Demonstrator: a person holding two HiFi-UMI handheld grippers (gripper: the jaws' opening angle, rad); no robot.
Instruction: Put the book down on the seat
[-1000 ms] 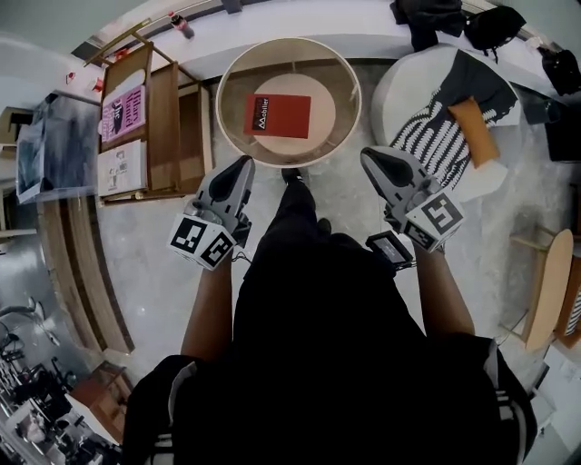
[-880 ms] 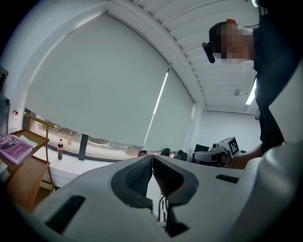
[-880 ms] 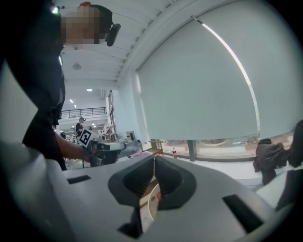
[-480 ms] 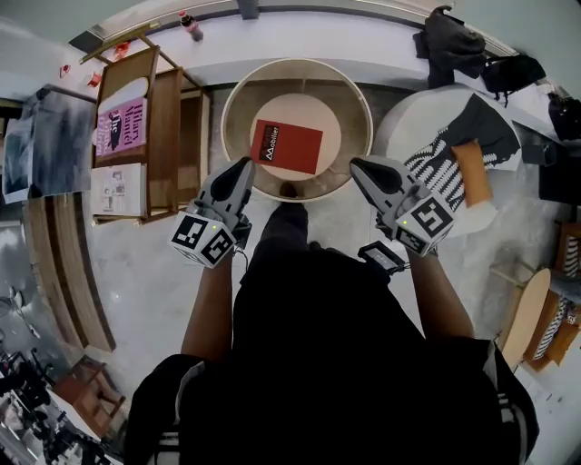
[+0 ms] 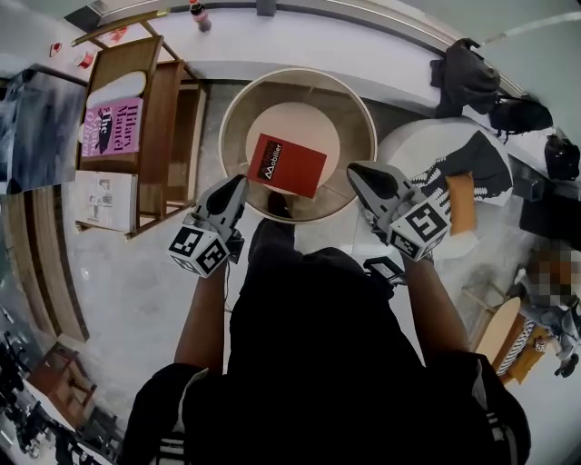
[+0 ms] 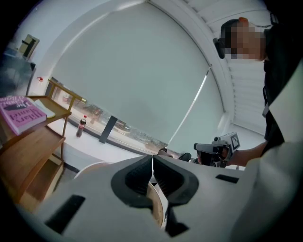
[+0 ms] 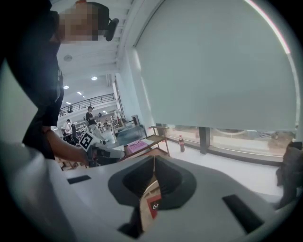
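A red book [image 5: 287,164] lies flat on the round beige seat [image 5: 313,127] of a tub-shaped chair with a tall rim [image 5: 234,109], toward its near side. Nothing touches the book. My left gripper [image 5: 240,180] hangs shut and empty at the rim's near left. At the near right, my right gripper [image 5: 353,169] is likewise shut and empty. In the left gripper view the jaws [image 6: 152,159] are pressed together, with the right gripper [image 6: 218,147] beyond. In the right gripper view the jaws [image 7: 154,159] are closed and a corner of the book [image 7: 153,207] shows below them.
A wooden book rack [image 5: 168,118] with a pink book [image 5: 113,125] stands left of the chair. A white round pouf [image 5: 404,150] with striped cloth [image 5: 436,182] and an orange object [image 5: 461,202] is at the right. Dark bags [image 5: 467,68] and a bottle [image 5: 198,14] sit on the window ledge.
The chair and book have drifted down in the head view, nearer to both gripper tips. The book stays lying on the seat and both grippers stay shut.
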